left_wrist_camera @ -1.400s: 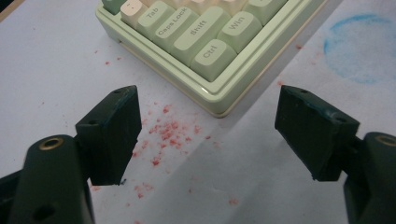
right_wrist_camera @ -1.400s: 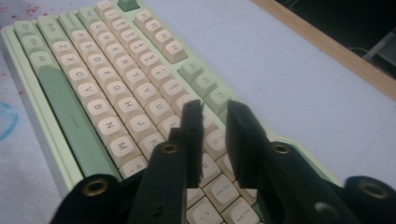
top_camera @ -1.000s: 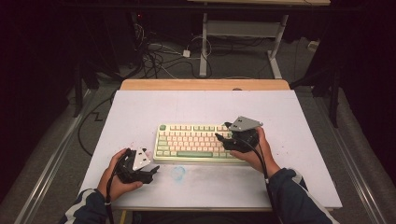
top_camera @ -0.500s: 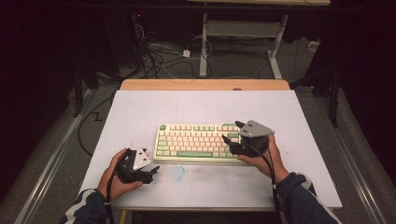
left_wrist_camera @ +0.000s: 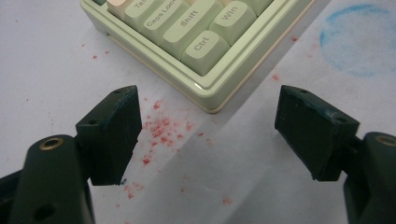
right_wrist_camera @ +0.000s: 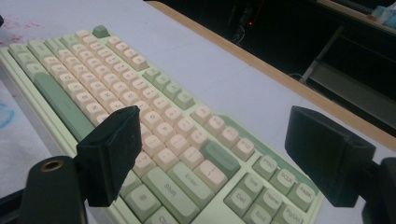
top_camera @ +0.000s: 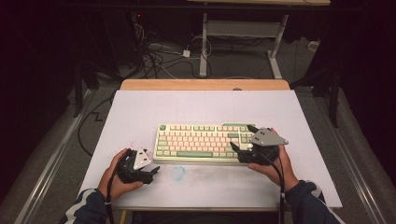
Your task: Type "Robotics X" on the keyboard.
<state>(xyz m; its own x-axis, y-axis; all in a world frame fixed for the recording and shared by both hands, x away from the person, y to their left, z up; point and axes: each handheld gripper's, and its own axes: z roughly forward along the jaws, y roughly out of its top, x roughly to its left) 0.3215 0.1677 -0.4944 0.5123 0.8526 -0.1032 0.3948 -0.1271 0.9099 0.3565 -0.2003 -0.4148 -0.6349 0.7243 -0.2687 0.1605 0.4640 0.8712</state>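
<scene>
Here the left tongs [top_camera: 148, 171] rest low over the table [top_camera: 140, 112], held in the person's left hand [top_camera: 116, 179] near the front edge. Their jaws stand well apart with nothing between them. In the left gripper view the left tongs [left_wrist_camera: 208, 133] point toward the near left corner of the keyboard [left_wrist_camera: 196, 42], which lies just ahead of the jaws and does not touch them. The Ctrl, Win, Shift and Caps Lock keys are legible at that corner. Red specks [left_wrist_camera: 161, 128] are scattered on the table surface between the jaws and the keyboard corner. A blue ring mark [left_wrist_camera: 359, 39] lies on the table beyond the right-hand jaw of this view; in the high view the blue ring mark [top_camera: 178, 172] sits just to the right of the left tongs.

The keyboard [top_camera: 201, 142], pale green with cream keys, lies flat on the table between the two tongs.

The right tongs [top_camera: 242, 139] are held in the person's right hand [top_camera: 273, 163] at the right end of the keyboard. Their jaws are also spread wide and hold nothing. In the right gripper view the right tongs [right_wrist_camera: 210, 156] hover above the right portion of the keyboard [right_wrist_camera: 116, 84], straddling the Enter and Shift area; contact with the keys cannot be determined. A cable [top_camera: 281, 186] trails from the right tongs toward the person.
</scene>
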